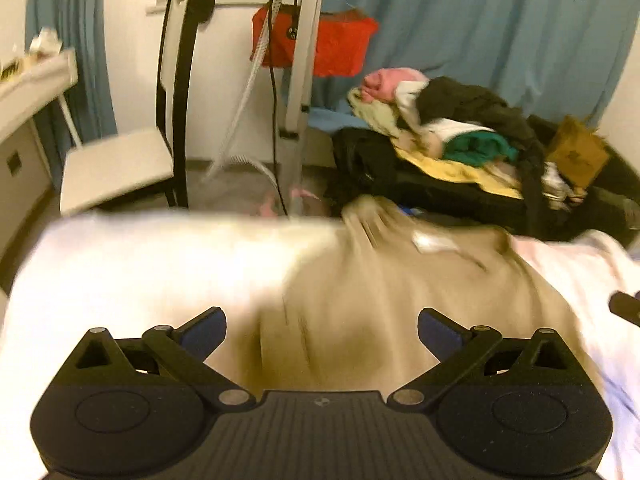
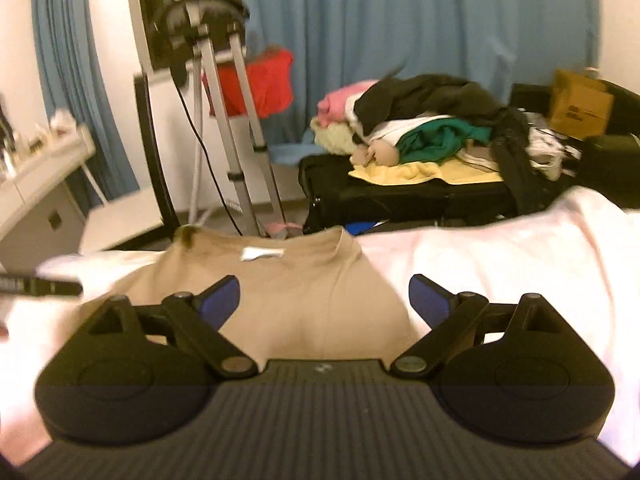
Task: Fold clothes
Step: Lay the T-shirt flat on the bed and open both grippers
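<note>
Both the left gripper (image 1: 322, 330) and right gripper (image 2: 324, 300), jaws wide and empty, hover mid-frame over the tan shirt (image 2: 320, 292), probably lining up a fold.

warm indoor light | left view motion-blurred | fisheye-bent edges | white sheet (image 2: 500, 248) overexposed

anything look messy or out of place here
The beige shirt lies fairly flat on the white sheet, nothing odd there. Behind it, a heap of unfolded mixed clothes sprawls over the black case.
</note>
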### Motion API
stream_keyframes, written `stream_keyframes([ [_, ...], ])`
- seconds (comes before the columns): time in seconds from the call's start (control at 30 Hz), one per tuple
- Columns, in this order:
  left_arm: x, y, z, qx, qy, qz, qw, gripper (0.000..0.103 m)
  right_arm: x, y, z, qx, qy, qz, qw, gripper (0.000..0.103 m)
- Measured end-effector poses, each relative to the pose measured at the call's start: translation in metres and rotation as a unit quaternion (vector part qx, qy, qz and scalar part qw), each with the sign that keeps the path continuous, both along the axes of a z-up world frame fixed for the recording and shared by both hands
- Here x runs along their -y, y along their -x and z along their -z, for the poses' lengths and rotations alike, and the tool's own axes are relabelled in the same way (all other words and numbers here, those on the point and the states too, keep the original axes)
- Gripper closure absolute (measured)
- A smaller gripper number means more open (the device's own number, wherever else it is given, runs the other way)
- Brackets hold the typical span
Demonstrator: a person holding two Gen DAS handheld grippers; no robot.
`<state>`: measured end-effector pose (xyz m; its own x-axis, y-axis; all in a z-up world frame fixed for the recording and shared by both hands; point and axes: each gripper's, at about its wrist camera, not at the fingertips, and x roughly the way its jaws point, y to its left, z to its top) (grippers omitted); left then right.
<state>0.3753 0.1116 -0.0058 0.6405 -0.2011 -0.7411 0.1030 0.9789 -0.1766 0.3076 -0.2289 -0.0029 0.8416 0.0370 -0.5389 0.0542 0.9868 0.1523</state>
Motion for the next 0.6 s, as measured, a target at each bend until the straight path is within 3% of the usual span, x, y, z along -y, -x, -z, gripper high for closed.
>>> stream_keyframes([
  [0.07, -0.01, 0.06, 0.003, -0.023, 0.026, 0.002, 0.9994, 0.0, -0.007, 0.053, -0.002, 0.004, -0.007, 0.0, 1.0, 0.01],
  [0.23, -0.028, 0.192, 0.048, -0.128, 0.058, 0.011, 0.99, 0.008, -0.011, 0.173, 0.008, 0.009, -0.055, -0.008, 0.998, 0.01],
  [0.37, -0.03, 0.246, 0.059, -0.152, 0.053, 0.018, 0.9868, 0.02, 0.002, 0.24, 0.019, 0.015, -0.097, 0.011, 0.995, 0.01],
  [0.47, -0.032, 0.285, 0.067, -0.168, 0.049, 0.024, 0.9844, 0.021, 0.015, 0.263, 0.028, 0.019, -0.111, 0.029, 0.993, 0.01],
  [0.6, -0.02, 0.296, 0.059, -0.177, 0.055, 0.041, 0.9818, 0.025, 0.026, 0.275, 0.046, 0.002, -0.133, 0.047, 0.99, 0.01],
])
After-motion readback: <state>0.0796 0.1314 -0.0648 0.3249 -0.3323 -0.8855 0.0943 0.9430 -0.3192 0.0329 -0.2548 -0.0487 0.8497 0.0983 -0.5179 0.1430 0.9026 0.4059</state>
